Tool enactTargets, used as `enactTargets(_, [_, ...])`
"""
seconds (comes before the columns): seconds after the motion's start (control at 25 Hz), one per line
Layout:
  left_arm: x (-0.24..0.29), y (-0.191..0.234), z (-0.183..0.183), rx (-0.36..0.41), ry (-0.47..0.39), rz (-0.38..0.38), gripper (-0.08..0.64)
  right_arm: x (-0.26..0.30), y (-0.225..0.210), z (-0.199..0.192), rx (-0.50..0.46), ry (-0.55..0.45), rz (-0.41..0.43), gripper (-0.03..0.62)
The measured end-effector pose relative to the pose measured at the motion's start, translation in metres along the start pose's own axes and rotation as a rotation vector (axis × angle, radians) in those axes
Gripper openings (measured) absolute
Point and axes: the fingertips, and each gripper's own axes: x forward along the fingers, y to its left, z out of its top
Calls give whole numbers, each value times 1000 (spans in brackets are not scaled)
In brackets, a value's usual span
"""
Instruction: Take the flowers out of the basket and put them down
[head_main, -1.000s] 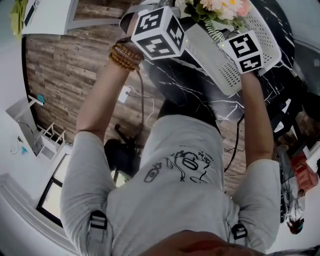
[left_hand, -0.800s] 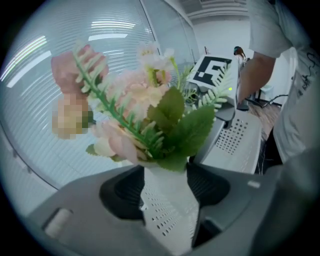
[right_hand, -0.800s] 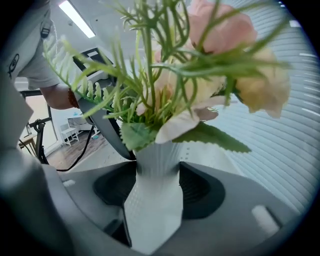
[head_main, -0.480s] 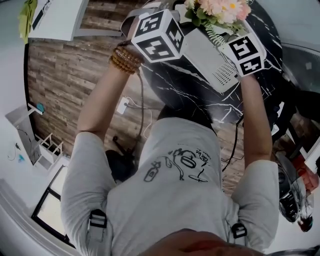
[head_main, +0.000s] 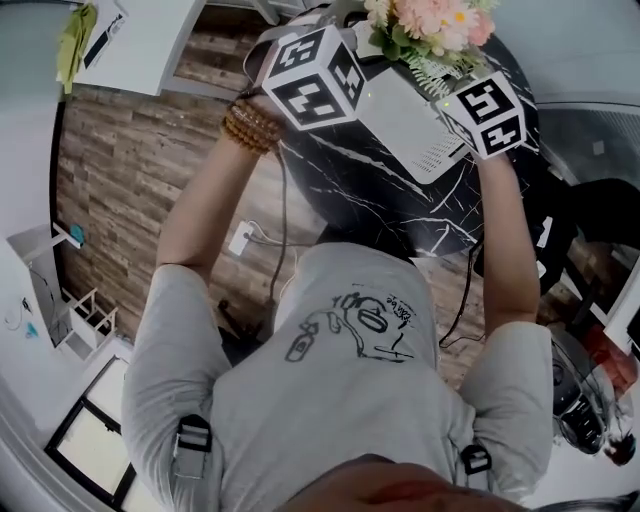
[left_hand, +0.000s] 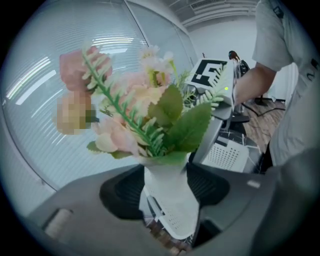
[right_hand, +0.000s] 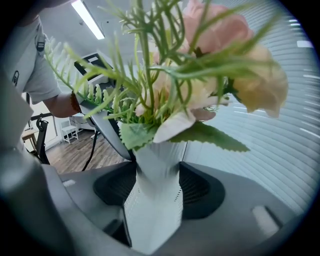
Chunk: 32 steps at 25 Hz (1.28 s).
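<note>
- Left hand-held gripper (left_hand: 167, 194) is clenched on the white base (left_hand: 169, 175) of the flowers (left_hand: 145, 120), one jaw on each side. The right hand-held gripper (right_hand: 152, 195) pinches the same base from the other side.
- I have the bunch up in the air between the two, blooms upright, above the far end of the white perforated basket (head_main: 420, 130). It looks clear of the basket, though I cannot see its bottom edge.
- I judge the taking-out step is as good as done and the putting-down is not yet begun.
- Next I need to carry the bunch sideways to a bare part of the tabletop (head_main: 370, 190) and lower it level. I should let go only once the base stands, both sides at once, or it may tip.
- That tabletop is round, black and white-veined, and the basket takes up much of the side away from me.
- Around it I see a wood-plank floor (head_main: 120, 170) with a cable (head_main: 262, 232) trailing across it, a white desk (head_main: 150, 40) off to one side, and blinds (left_hand: 60, 55) behind the flowers.
</note>
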Motion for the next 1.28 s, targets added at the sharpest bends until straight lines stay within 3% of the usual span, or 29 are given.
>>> enactTargets(0.48, [-47,1,48,1,-55,54,265,-48,8,47,-64,-42,-17,276])
enactTargets(0.84, [-49,-14,64,19,-79,38,264,-69,14,43,-60,-29,-47,276])
enactTargets(1.28, [-12,-48,128,97,-144,-54,264,-138,-6,5,-6,6,-169,276])
